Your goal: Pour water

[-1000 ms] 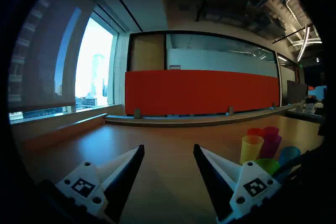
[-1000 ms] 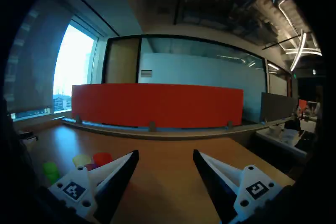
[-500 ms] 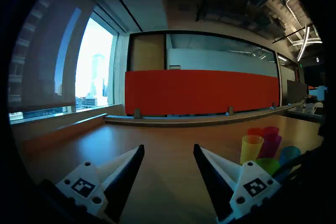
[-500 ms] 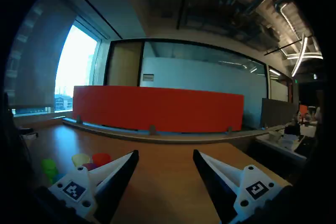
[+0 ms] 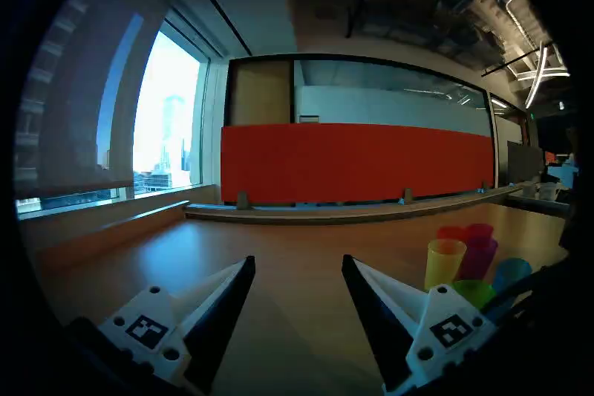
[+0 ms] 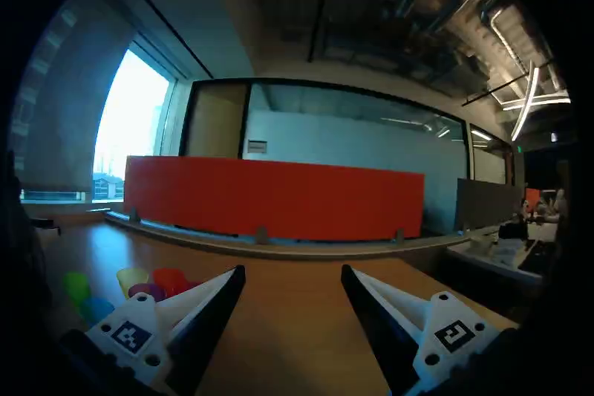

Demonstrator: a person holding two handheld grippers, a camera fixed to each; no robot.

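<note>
A cluster of coloured plastic cups stands on the wooden table. In the left gripper view a yellow cup [image 5: 443, 262], a magenta cup [image 5: 479, 247], a red cup [image 5: 450, 233], a blue cup [image 5: 511, 274] and a green cup [image 5: 473, 293] sit at the right, just past my right finger. My left gripper [image 5: 297, 266] hangs open over bare tabletop. In the right gripper view the same cups appear at the lower left: green cup [image 6: 76, 286], yellow cup [image 6: 132, 279], red cup [image 6: 169, 279]. My right gripper [image 6: 293, 273] is open, holding nothing.
The wooden table [image 5: 297, 247] runs back to an orange divider panel [image 5: 356, 163]. A window [image 5: 163, 128] and ledge line the left side. Desks with office items [image 6: 512, 247] stand at the far right.
The right gripper has tilted or shifted, so the cups show more fully at its lower left. The left gripper has stayed still.
</note>
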